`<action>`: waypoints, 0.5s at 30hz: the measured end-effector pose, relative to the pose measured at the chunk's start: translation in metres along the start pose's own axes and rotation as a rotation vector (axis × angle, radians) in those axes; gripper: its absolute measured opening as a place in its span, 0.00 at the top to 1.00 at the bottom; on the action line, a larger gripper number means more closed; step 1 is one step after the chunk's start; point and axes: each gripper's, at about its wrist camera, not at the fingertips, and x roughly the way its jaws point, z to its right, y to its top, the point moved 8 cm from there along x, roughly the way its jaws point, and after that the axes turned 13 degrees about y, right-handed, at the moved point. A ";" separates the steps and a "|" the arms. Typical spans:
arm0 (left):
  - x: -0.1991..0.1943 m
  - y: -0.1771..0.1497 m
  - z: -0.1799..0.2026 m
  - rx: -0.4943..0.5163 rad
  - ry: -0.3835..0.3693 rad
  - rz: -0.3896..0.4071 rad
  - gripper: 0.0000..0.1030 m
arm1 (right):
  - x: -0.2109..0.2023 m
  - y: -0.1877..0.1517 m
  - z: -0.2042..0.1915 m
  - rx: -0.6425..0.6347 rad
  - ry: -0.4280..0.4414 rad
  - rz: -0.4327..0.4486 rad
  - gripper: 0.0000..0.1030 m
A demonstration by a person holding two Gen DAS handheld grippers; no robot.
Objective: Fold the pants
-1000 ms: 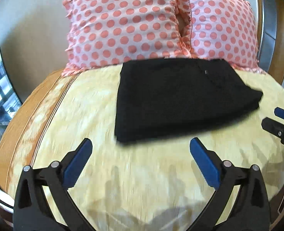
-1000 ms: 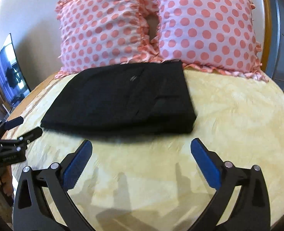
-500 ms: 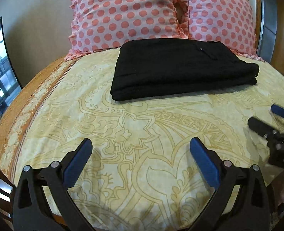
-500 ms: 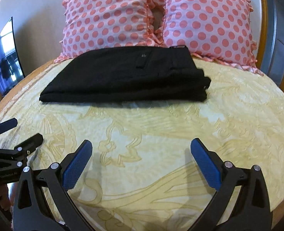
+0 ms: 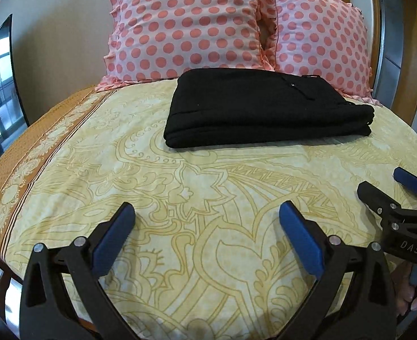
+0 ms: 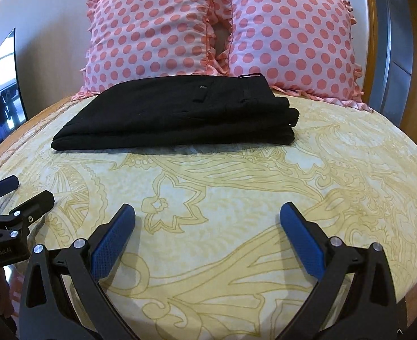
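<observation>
Folded black fabric pants (image 5: 265, 107) on yellow patterned bedspread (image 5: 180, 198); left gripper (image 5: 207, 218) and right gripper (image 6: 207, 218) jaws wide open, empty; only the left view shows the bedspread's orange border

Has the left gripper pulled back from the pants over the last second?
Yes. The left gripper has backed away: the folded black pants now sit far higher in its view, near the polka-dot pillows, with more yellow bedspread between. Jaws open, empty.

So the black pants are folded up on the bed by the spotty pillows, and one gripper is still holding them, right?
Not quite. The folded black pants do lie by the polka-dot pillows, but neither hand-held gripper holds them. The right wrist view shows the right hand-held gripper open and apart from them; the left hand-held gripper is too.
</observation>
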 end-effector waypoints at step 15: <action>-0.001 0.000 -0.001 -0.005 0.005 0.003 0.02 | 0.000 0.000 -0.002 -0.004 0.003 0.000 0.01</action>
